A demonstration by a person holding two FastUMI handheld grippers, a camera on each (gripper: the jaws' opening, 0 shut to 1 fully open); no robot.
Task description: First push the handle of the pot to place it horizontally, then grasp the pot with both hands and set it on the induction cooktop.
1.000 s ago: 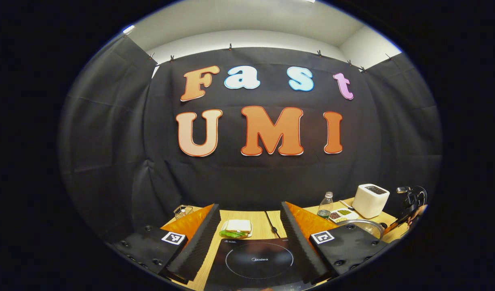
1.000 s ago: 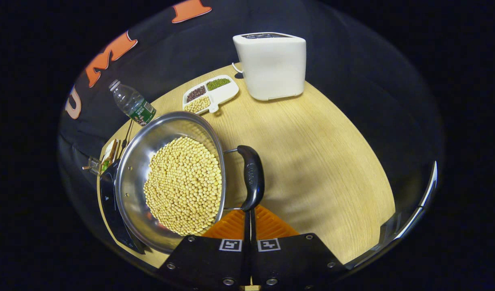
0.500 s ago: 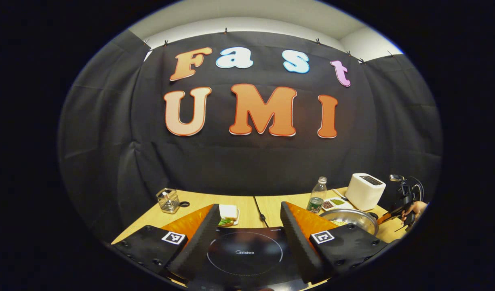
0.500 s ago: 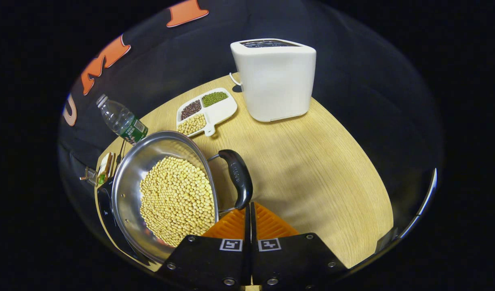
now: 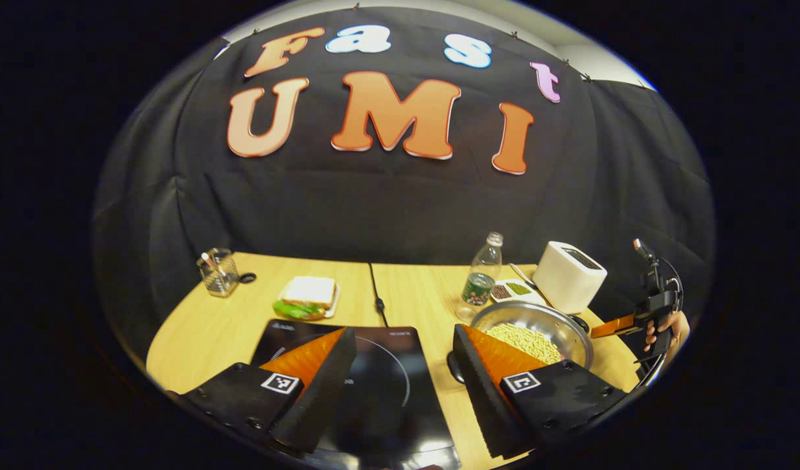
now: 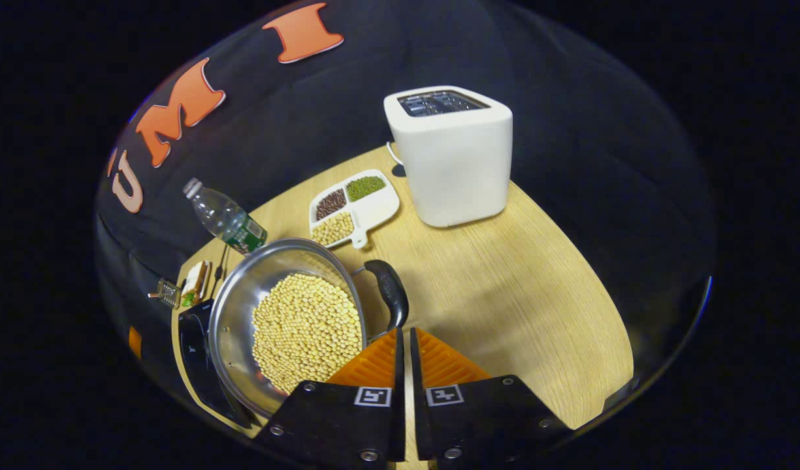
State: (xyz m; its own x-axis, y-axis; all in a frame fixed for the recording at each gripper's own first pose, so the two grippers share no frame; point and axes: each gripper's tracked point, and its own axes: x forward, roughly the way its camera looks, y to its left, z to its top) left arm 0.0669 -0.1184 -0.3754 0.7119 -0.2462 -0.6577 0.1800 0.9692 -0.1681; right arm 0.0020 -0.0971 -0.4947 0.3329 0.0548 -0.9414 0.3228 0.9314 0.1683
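Jaws are recorded as spread wide on the left gripper (image 5: 400, 365) over the induction cooktop (image 5: 373, 398) and nearly closed, holding nothing, on the right gripper (image 6: 404, 336) beside the handle (image 6: 390, 295); the pot (image 6: 288, 326) is judged ungrasped, resting on the table (image 6: 504, 307) beside the cooktop.

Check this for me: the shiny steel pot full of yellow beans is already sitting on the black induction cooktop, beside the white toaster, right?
Not quite. The shiny steel pot of yellow beans sits on the wooden table, next to the black induction cooktop, not on it. The left gripper view shows the cooktop's ring bare. The white toaster does stand nearby.
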